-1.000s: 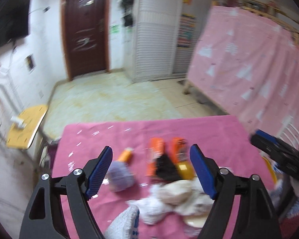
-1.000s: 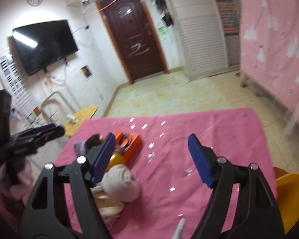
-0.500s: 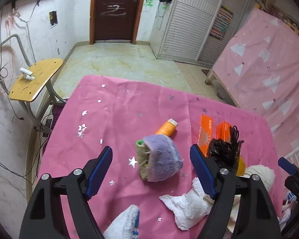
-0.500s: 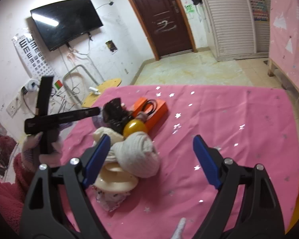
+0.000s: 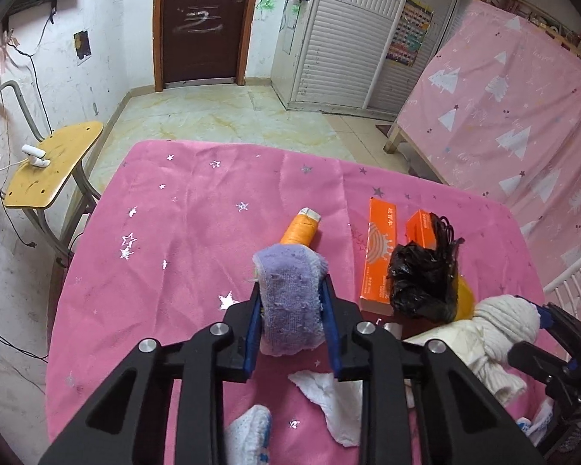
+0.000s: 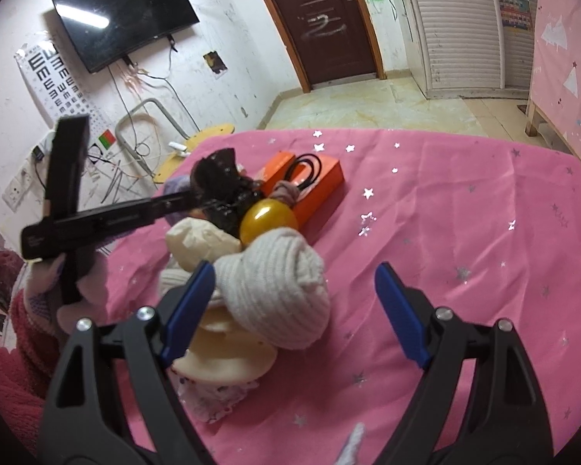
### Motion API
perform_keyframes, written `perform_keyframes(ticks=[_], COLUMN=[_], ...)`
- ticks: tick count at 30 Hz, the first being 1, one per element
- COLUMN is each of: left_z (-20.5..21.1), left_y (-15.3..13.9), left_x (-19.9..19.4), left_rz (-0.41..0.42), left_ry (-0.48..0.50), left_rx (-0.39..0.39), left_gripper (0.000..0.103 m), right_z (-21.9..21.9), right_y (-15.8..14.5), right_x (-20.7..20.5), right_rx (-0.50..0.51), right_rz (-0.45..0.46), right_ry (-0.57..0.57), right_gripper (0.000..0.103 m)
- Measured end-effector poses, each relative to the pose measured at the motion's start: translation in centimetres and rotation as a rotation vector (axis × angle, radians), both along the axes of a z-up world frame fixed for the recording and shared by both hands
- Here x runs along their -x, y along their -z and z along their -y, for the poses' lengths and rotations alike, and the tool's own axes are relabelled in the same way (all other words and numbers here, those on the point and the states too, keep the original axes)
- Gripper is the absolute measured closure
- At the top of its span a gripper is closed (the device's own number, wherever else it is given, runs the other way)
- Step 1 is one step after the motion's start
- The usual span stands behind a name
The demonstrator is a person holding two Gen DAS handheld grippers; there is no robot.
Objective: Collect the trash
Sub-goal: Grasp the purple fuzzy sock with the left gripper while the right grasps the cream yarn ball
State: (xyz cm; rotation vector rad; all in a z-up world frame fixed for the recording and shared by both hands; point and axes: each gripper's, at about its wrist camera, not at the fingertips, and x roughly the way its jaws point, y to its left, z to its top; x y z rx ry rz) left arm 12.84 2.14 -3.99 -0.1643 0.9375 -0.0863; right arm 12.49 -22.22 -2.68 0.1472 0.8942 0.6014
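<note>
While the purple cloth pad (image 5: 290,302) lies near the middle of the pink-covered table (image 5: 182,232), my left gripper (image 5: 292,321) has just closed its jaws onto it, both blue pads pressing its sides. An orange spool (image 5: 301,229) touches the pad's far end. Toward the table's right edge lie an orange box (image 5: 379,248), a crumpled black bag (image 5: 422,279) and a white knitted bundle (image 6: 279,294). My right gripper (image 6: 294,310) stands wide open, its left pad just beside that bundle, nothing gripped. A white tissue (image 5: 329,395) lies at the near edge.
</note>
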Motion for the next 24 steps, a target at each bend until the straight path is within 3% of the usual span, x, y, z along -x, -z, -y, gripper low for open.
perform_keyframes(ticks=[2,4,6,14,24], left_z=[-0.3,-0.6,-0.7,-0.7,3.4], left_y=[-0.2,-0.6,-1.2,-3.4,-6.3], left_x=[0.5,1.1,1.7,3.8,4.6], left_rz=[0.004,0.015,0.030,0.092,0.147], left_ry=[0.003,0.008,0.010,0.018,0.093], left_rx=[0.014,0.018,0.014,0.001,0.001], left_gripper=[0.084,0.084,0.084,0.084,0.084], right_z=[-0.3,-0.5,-0.5,1.6,6.1], right_y=[0.1,0.0,-0.2,-1.9,-4.5], right_x=[0.0,0.2,0.5,1.8,3.5], right_rx=[0.002,-0.016,-0.012,-0.051,-0.088], right_rz=[-0.006,-0.003,0.012,0.063,0.148], right_ry=[-0.011,-0.023,-0.013,0.035,0.125], right_gripper=[0.036,0.053,0.057,0.061,0.061])
